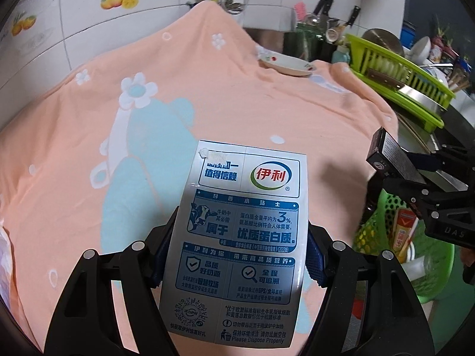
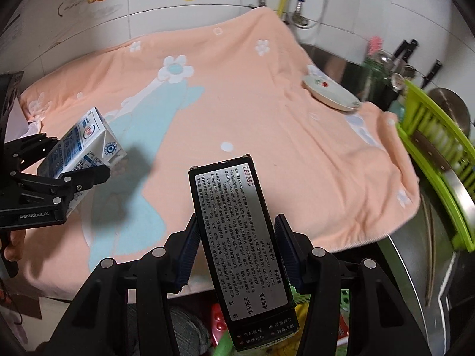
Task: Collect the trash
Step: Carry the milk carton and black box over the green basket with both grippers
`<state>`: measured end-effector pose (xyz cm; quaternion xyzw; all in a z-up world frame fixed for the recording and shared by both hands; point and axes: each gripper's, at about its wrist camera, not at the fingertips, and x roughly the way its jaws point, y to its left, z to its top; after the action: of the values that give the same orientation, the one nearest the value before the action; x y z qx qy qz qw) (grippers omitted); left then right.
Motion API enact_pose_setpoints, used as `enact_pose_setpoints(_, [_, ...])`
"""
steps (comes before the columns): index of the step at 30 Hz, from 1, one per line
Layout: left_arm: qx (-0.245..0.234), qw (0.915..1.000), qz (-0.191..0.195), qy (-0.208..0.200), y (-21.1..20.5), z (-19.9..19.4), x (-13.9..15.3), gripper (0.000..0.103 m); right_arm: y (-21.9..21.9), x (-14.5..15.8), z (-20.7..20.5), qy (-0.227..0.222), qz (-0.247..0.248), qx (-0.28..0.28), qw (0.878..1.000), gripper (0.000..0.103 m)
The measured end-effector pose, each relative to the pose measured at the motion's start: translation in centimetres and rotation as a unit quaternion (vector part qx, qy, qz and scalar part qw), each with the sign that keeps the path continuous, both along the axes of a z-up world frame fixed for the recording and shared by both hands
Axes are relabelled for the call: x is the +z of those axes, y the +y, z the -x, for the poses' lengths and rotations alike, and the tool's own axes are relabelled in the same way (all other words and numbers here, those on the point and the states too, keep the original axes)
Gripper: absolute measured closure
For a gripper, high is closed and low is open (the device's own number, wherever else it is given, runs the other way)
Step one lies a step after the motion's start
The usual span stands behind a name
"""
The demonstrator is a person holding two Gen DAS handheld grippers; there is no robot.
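My left gripper [image 1: 236, 255] is shut on a white and blue milk carton [image 1: 240, 237] and holds it above the peach flowered cloth [image 1: 89, 148]. The carton [image 2: 81, 145] and left gripper [image 2: 74, 178] also show at the left of the right wrist view. My right gripper [image 2: 234, 252] is shut on a narrow black box [image 2: 237, 243] with a silver label, held over the cloth's front edge. In the left wrist view that black box [image 1: 392, 157] and right gripper [image 1: 415, 172] hang above a green trash basket [image 1: 409, 237] with wrappers inside.
A white plate [image 1: 286, 63] [image 2: 332, 92] lies on the cloth's far right. A lime green dish rack [image 1: 397, 74] [image 2: 439, 154] with bowls and a cleaver stands to the right. Knives and utensils stand behind it. A tiled wall [image 2: 148, 14] is at the back.
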<state>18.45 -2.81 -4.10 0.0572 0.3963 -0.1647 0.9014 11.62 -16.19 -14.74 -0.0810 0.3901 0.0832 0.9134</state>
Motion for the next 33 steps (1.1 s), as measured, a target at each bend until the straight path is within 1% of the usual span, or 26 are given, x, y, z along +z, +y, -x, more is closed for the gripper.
enact_pose_setpoints(4, [-0.010,0.9999,-0.001,-0.003,-1.3,0.9,0.0,0.033,-1.0,-0.1,1.5,-0.004,-0.007,-0.015,1.000,0.054])
enact_pose_setpoints(8, [-0.021,0.9998,0.003,-0.003,-2.5,1.5,0.0,0.033,-2.1,-0.3,3.0,-0.014,0.004,-0.038,0.999,0.054])
enact_pose_setpoints(20, [-0.052,0.9986,0.000,-0.012,-6.3,3.4,-0.1,0.033,-5.2,-1.4,6.1,-0.010,-0.020,-0.082,0.996,0.054])
enact_pose_setpoints(25, [-0.063,0.9980,0.004,-0.010,-7.9,4.0,-0.3,0.033,-6.9,-1.6,7.4,-0.011,-0.031,-0.103,0.994,0.054])
enact_pose_setpoints(33, [-0.073,0.9970,-0.009,-0.021,-10.1,5.2,-0.6,0.033,-8.9,-2.0,9.6,-0.012,-0.043,-0.136,0.990,0.054])
